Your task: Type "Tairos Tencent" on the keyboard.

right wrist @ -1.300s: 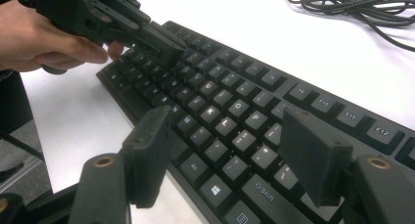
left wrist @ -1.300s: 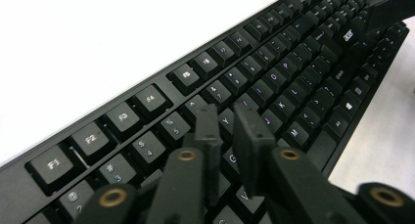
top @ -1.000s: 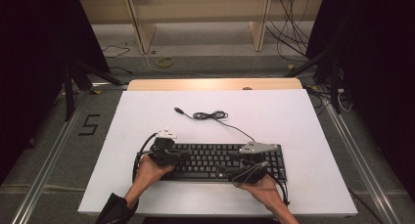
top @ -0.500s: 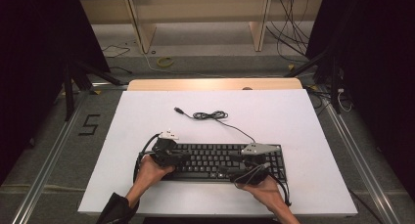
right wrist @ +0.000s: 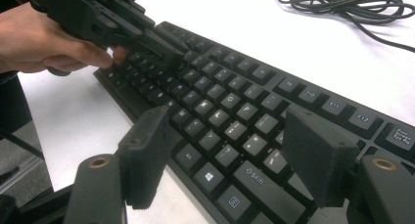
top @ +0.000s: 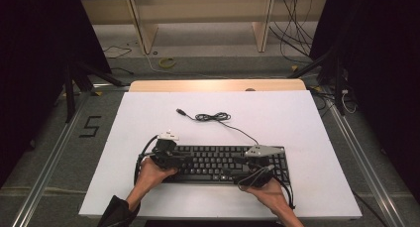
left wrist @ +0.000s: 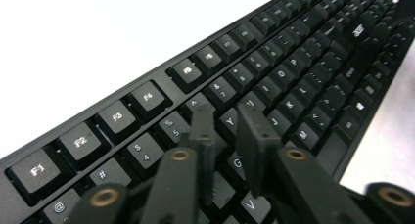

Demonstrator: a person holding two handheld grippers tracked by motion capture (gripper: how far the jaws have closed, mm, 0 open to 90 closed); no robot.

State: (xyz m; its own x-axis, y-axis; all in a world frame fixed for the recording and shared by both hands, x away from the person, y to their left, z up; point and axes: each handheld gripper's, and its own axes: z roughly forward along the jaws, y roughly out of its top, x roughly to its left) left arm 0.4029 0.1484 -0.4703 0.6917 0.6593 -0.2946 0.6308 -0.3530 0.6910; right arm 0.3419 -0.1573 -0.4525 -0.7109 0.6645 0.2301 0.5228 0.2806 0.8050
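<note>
Keyboard [top: 218, 162] key pressing, left gripper [left wrist: 230, 136] narrowly parted, just opening, empty.
Right gripper [right wrist: 230, 158] released wide; keep tips centred over single keys.

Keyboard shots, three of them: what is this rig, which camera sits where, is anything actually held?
No robot arm here: a person holds a two-jaw hand-held gripper in each hand. The high view looks down from above the person's side of the white table; the forearms come in from the bottom. The left hand-held gripper is over the left end of the black keyboard, the right hand-held gripper over its right end.

The other two pictures come from cameras riding on the grippers, looking along their own black jaws. In the left gripper view the left gripper's jaws have just been opening; a narrow gap shows between them, over the keys around G and Y, with nothing between them. In the right gripper view the jaws stand wide apart above the keyboard's near edge.

The keyboard's cable lies loosely coiled behind it. Nothing is held.
</note>
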